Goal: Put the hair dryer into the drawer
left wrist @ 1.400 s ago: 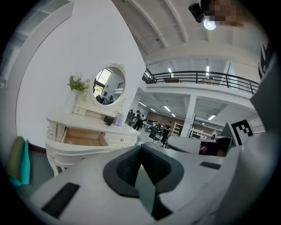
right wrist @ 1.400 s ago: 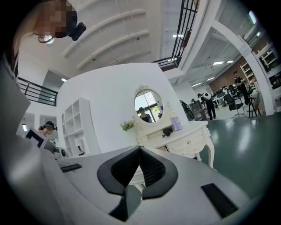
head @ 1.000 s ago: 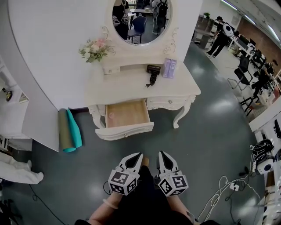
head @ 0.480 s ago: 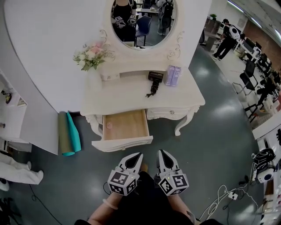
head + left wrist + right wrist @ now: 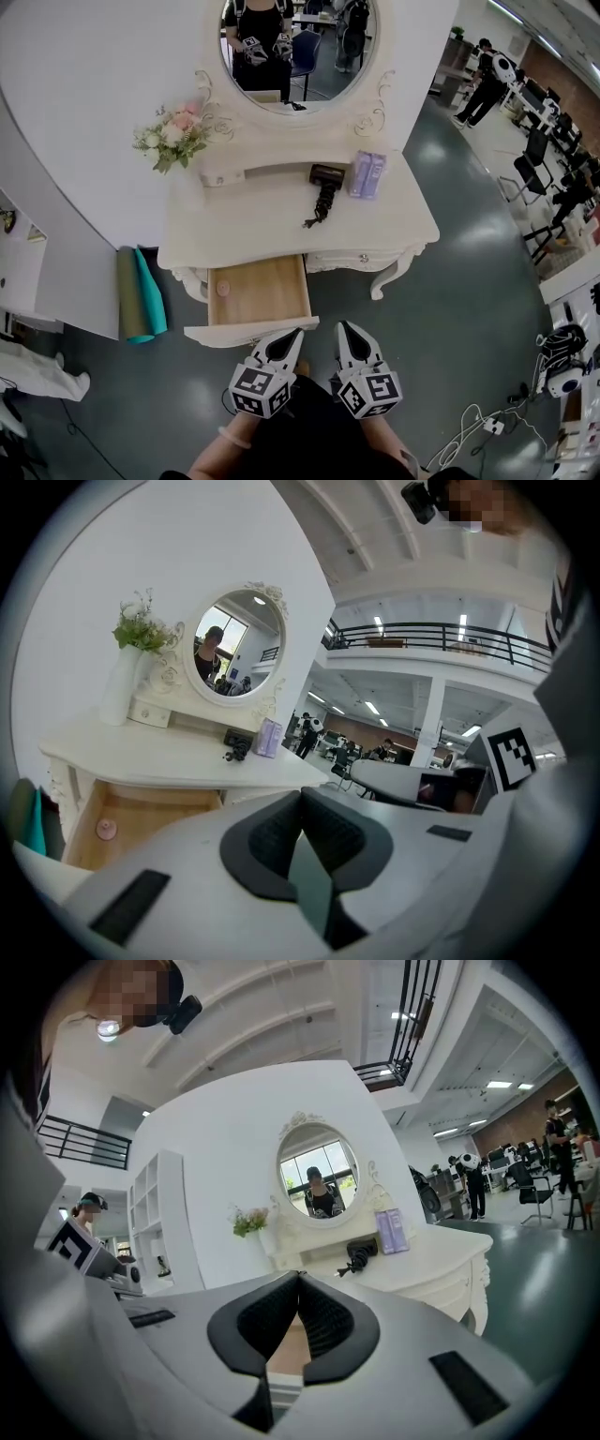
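Vanity top (image 5: 246,208), hair dryer (image 5: 325,180), well apart from closed fingers (image 5: 284,344)

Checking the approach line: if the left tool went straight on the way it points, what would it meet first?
Most likely the open drawer, at the right end of its front panel; the left tool points there. Height is unclear, so it may pass beneath.
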